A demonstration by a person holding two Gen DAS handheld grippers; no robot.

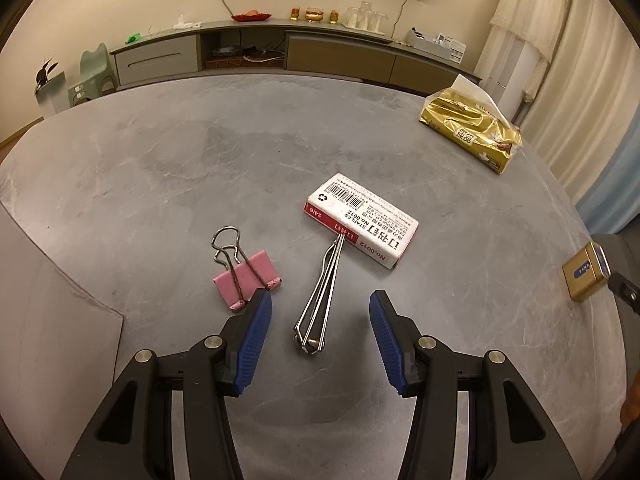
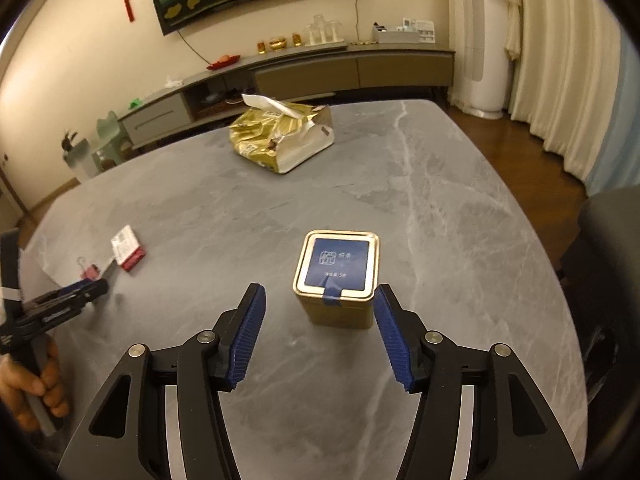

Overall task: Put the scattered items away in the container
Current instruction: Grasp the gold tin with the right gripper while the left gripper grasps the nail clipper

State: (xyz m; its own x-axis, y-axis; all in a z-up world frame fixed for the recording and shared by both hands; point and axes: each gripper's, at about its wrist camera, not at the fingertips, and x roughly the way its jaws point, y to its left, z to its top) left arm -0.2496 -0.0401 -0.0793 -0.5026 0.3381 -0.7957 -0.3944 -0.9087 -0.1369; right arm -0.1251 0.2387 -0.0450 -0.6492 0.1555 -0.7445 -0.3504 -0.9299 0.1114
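On the grey stone table, a metal nail clipper (image 1: 318,300) lies between the open fingers of my left gripper (image 1: 320,312). A pink binder clip (image 1: 246,278) rests just beyond the left finger. A white and red staple box (image 1: 362,220) sits at the clipper's far end. My right gripper (image 2: 320,308) is open around a small gold tin with a blue lid (image 2: 337,276), the tin nearer the right finger; I cannot tell whether they touch. In the right wrist view the staple box (image 2: 127,249) and binder clip (image 2: 90,270) lie far left, by the left gripper (image 2: 86,290). The tin (image 1: 586,274) shows at the right edge.
A gold tissue pack (image 1: 472,128) (image 2: 280,136) lies near the table's far edge. A pale sheet (image 1: 52,320) covers the table's near-left corner. A person's hand (image 2: 28,388) holds the left gripper's handle. A dark chair (image 2: 604,264) stands at the right.
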